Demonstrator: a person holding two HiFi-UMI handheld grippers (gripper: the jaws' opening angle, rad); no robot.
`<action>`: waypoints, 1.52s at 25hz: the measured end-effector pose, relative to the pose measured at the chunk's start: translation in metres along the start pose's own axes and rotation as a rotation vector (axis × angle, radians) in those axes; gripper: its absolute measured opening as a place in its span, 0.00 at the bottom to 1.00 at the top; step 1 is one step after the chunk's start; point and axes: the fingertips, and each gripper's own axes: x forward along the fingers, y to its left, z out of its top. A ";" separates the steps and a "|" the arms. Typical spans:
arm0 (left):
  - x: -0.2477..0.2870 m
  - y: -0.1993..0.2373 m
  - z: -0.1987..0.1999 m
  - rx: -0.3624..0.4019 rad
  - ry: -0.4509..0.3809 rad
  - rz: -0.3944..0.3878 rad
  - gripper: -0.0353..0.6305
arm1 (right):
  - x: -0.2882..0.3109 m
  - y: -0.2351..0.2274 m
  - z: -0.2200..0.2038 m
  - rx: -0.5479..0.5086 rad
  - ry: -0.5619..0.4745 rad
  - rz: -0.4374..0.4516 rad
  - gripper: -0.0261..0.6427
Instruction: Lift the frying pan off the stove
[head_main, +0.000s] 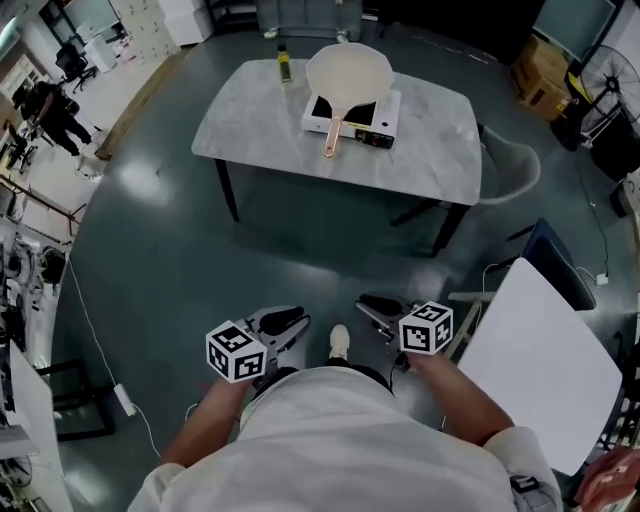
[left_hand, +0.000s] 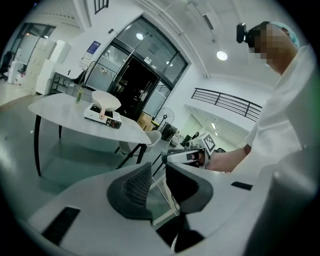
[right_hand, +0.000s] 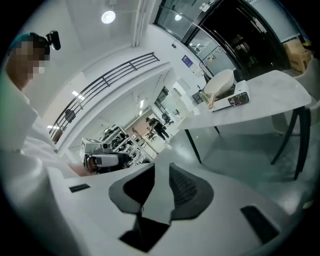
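Pan: white frying pan (head_main: 348, 72) sits on the stove (head_main: 381, 118), up at 12 o'clock in the head view, with its copper-ish handle (head_main: 332, 135) pointing toward 6
Stove: flat white unit on the grey table (head_main: 260, 130), small bottle (head_main: 284, 66) at its 10 o'clock
Left gripper (head_main: 283, 322): down at 7 o'clock, well apart from the table, jaws cracked a little, nothing in them
Right gripper (head_main: 380, 305): 5 o'clock, same deal, narrow gap, empty
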 end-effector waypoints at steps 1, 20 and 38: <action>0.008 0.005 0.008 0.002 0.001 0.002 0.18 | 0.003 -0.011 0.009 0.009 -0.003 0.003 0.19; 0.094 0.178 0.120 -0.094 0.029 -0.104 0.29 | 0.097 -0.163 0.177 0.244 -0.111 -0.090 0.33; 0.222 0.303 0.187 -0.351 0.104 -0.229 0.46 | 0.199 -0.308 0.335 0.468 -0.149 -0.037 0.51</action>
